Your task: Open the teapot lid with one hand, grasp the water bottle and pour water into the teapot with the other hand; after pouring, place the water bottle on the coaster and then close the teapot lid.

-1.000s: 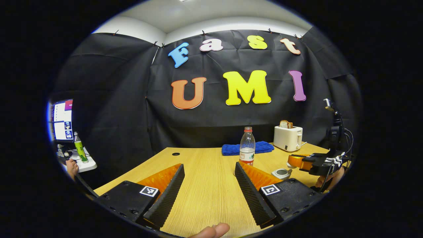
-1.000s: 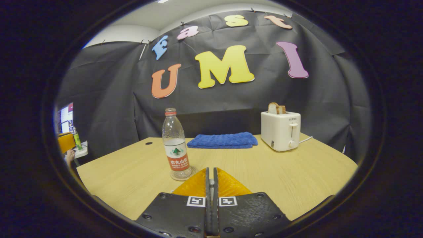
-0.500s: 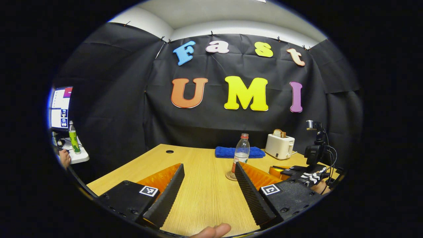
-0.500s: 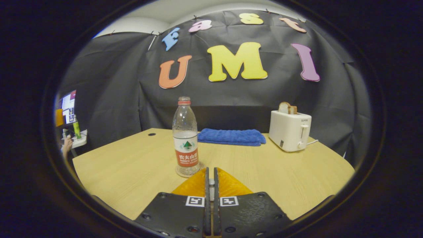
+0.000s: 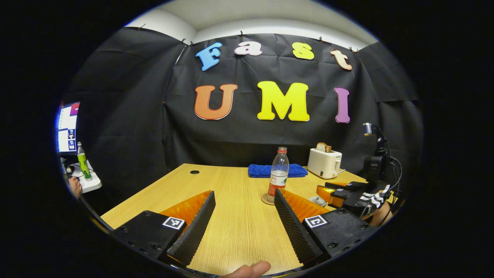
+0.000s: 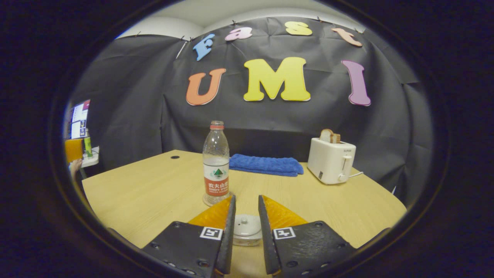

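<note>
The tabletop (image 6: 146, 193) is pale wood with a fine straight grain and a rounded outline. In the right gripper view the right gripper (image 6: 246, 216) is a little open, with a narrow gap between its two ribbed fingers, and it holds nothing. In this gap sits the teapot (image 6: 247, 230), small, round and white like glazed ceramic; its domed lid (image 6: 245, 224) with a small knob is on the pot. The fingers stand at each side of the lid and do not press it.

Just behind the teapot, toward the far edge, the water bottle (image 6: 216, 164) stands upright on a round woven coaster (image 5: 267, 199). It is clear ribbed plastic, about half full, with a red cap. At the far edge lies a folded blue towel (image 6: 265, 165) of soft terry cloth, and near the far right corner a boxy white toaster (image 6: 331, 160) with bread in it.

In the left gripper view the left gripper (image 5: 243, 208) is wide open and empty, above the near edge of the tabletop.
</note>
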